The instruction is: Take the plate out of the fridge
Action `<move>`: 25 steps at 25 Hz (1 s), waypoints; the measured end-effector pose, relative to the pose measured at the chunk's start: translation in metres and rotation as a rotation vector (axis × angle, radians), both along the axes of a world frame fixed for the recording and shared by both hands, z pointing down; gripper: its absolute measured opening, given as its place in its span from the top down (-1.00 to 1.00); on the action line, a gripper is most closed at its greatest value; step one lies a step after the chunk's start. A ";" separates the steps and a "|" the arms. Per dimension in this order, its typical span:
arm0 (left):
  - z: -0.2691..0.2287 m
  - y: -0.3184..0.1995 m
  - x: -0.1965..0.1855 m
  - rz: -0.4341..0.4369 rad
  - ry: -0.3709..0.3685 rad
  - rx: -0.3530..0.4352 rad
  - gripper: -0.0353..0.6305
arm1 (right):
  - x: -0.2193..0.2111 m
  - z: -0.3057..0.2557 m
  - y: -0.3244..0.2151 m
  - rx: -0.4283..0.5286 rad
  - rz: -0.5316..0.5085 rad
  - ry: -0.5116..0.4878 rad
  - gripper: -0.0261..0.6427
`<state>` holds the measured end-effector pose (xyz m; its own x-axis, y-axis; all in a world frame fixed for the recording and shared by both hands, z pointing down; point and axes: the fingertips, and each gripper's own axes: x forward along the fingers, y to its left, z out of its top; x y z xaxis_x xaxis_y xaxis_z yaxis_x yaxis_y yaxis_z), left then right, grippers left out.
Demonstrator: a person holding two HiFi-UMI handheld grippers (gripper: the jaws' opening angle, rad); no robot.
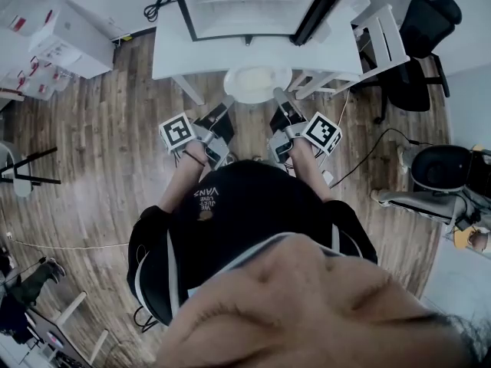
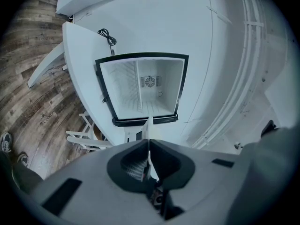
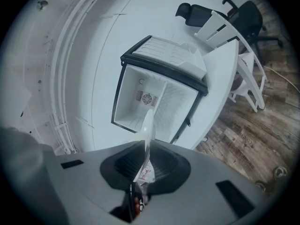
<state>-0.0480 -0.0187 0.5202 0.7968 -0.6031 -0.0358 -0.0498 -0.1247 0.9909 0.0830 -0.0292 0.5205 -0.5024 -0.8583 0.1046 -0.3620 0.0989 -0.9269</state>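
Plate (image 1: 257, 84) rim pinched tight in left claw (image 1: 229, 100); opposite rim likewise in right claw (image 1: 279, 96)

This looks like a test room or lab set up in an office space, not a home kitchen. The wood-plank floor (image 1: 100, 152) is bare and the wall (image 2: 234, 41) plain white. A small fridge (image 1: 245, 6) stands open and alone on a white table (image 1: 173, 52) at the far side, with a coiled black cable (image 1: 157, 6) to its left. At the far right are a black office chair (image 1: 422, 37) and a white slatted chair (image 1: 380, 37), with a second black chair (image 1: 441, 167) nearer. White boxes (image 1: 69, 41) with red marks are stacked at the far left, a black stand (image 1: 27, 167) is nearer on that side, and a loose cord (image 1: 368, 148) trails over the floor on the right.
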 end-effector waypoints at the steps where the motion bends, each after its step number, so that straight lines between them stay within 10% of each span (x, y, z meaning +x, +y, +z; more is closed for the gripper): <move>1: -0.002 0.000 0.001 -0.002 0.004 0.002 0.81 | -0.001 -0.003 0.000 0.006 -0.003 -0.008 0.81; 25: -0.016 0.002 0.005 -0.052 0.023 0.011 0.81 | 0.001 -0.017 -0.005 0.031 -0.050 0.003 0.80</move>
